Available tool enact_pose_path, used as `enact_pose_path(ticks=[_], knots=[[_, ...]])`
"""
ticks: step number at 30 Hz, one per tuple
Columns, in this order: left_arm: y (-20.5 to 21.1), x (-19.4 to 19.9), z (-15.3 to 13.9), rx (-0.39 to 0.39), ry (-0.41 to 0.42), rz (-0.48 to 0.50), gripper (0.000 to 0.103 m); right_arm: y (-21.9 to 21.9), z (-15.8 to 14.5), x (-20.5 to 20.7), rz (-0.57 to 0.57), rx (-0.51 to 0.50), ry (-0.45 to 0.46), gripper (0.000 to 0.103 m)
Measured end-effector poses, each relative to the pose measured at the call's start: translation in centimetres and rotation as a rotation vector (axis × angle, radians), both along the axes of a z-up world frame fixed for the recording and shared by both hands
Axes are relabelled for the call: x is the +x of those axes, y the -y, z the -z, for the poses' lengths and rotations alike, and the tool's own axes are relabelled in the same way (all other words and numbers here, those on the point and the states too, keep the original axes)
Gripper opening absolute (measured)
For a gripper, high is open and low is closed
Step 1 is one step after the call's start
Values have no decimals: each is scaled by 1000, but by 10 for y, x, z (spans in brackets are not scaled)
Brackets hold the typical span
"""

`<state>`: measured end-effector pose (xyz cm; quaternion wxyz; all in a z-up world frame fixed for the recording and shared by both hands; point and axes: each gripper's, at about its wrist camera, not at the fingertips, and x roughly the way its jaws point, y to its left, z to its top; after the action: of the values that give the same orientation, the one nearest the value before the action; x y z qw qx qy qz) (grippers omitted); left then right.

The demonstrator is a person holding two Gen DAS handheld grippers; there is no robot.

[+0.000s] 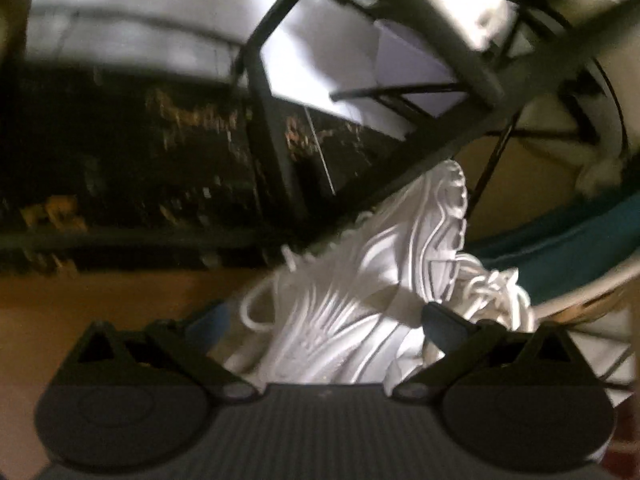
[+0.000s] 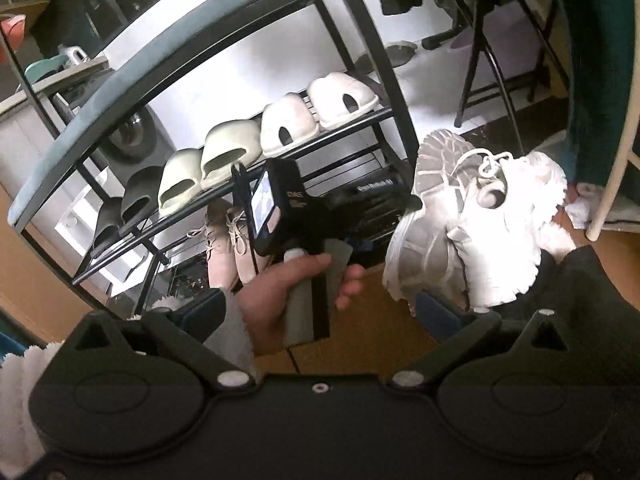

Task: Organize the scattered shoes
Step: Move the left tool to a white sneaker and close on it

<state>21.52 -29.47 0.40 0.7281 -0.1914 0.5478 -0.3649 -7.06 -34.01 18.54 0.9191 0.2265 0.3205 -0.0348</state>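
Open room: bare wooden floor lies in front of the shoe rack; a folding chair stands just to the rack's right.
Rack edges: the black frame post is near the raised sneaker's sole.
Rack contents: upper shelf is full with black slippers, pale green slippers and white slippers; pink lace-up shoes sit below.
Sneaker: white sneaker, ribbed side, loose laces, held off the floor, tilted, sole towards the rack.
Left tool: fingers clamped on the sneaker, one each side.
Left hand: wrapped round the tool's handle, fuzzy cuff at the wrist.
Right tool: fingers spread apart, holding nothing, behind the left hand.
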Motion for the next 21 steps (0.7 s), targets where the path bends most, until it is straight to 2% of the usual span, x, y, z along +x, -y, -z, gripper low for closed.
enact_pose_path(ticks=[3,5,9,13,17,19,21], knots=[[1,-1,0,6,18,25,103,4,0,-1,6,17,2,103],[2,-1,0,6,-6,32,102,6,0,-2,10,28,4,103],[10,-4,-5,-37,-12,96,102,9,1,-3,16,43,5,103],[22,-9,-8,8,60,142,102,9,1,-3,12,50,6,103],[31,-4,-4,24,51,129,102,11,1,-4,13,61,9,103],[39,-5,-6,54,84,133,102,12,1,-4,15,70,9,103],[55,-15,-12,152,174,183,101,13,1,-4,17,77,8,103]])
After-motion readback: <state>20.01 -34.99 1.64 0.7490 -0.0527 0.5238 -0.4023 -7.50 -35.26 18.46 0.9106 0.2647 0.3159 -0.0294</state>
